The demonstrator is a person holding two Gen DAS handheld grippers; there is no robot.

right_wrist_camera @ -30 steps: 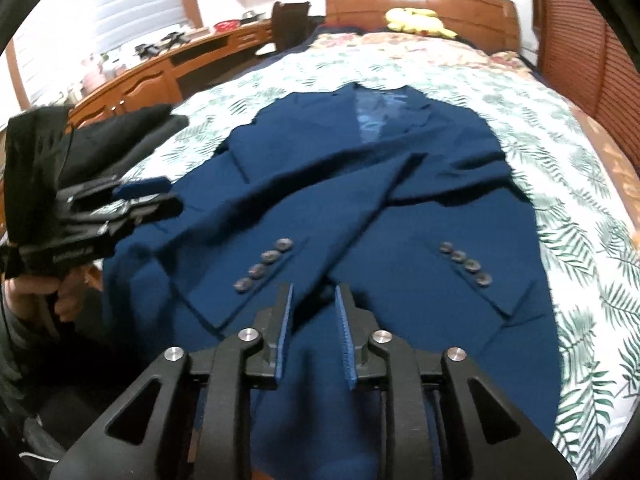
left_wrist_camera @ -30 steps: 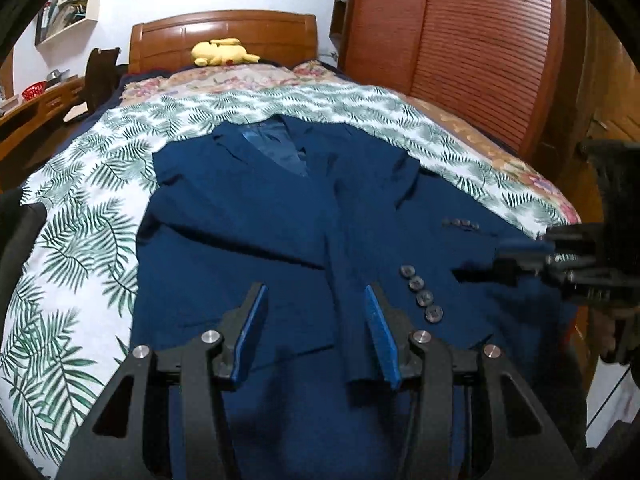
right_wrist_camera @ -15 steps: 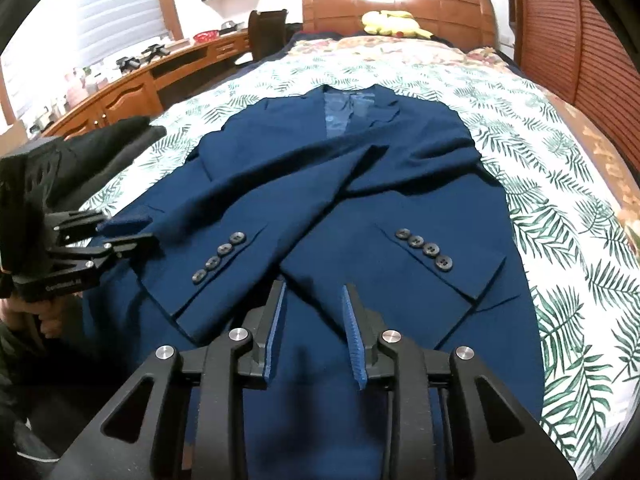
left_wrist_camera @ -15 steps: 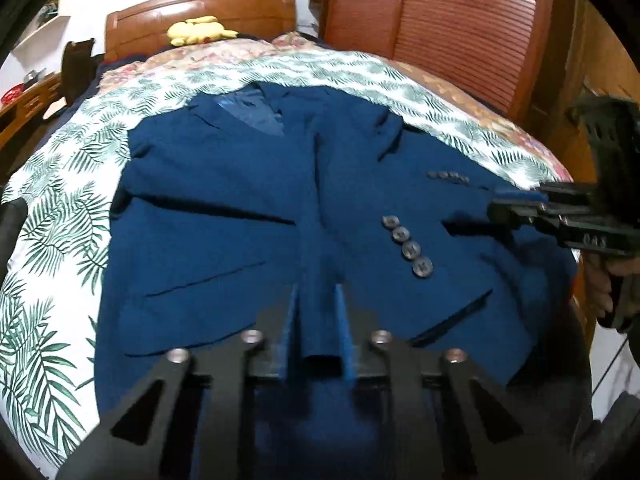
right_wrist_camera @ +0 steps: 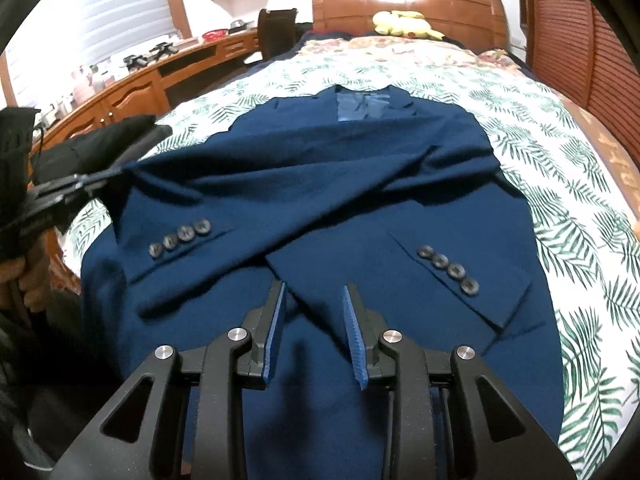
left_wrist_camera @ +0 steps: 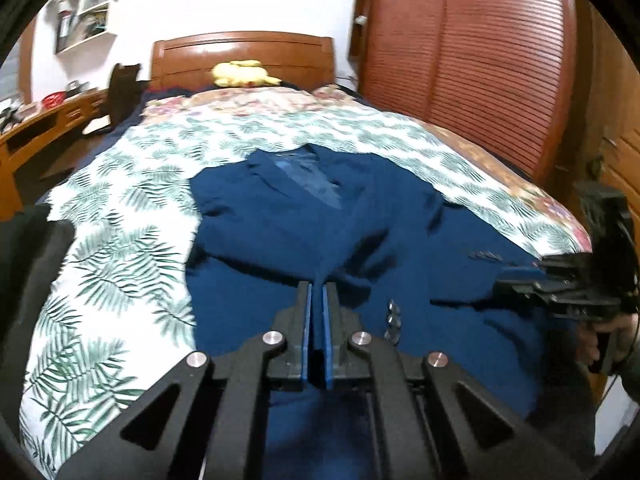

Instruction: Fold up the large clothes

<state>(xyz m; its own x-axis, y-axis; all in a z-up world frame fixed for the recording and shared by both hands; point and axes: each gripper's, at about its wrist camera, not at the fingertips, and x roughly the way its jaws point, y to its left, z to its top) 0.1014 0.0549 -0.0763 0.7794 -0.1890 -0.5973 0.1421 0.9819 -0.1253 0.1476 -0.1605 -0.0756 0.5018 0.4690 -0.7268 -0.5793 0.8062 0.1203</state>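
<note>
Both cameras are sitting just behind their own claws, looking forward and down along the fingers from the foot of the bed (right_wrist_camera: 592,184). Each is taking in the blue jacket (right_wrist_camera: 320,184) close ahead, the headboard (left_wrist_camera: 244,54) far beyond, and the other claw sideways.

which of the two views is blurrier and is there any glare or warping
Left wrist view: blurrier, the leaf-print bedspread and jacket smeared as by motion; glare on the headboard. Right wrist view: sharper, the sleeve buttons crisp; the window blind is blown out white. Both: fisheye bending toward the edges, dark corners.
</note>
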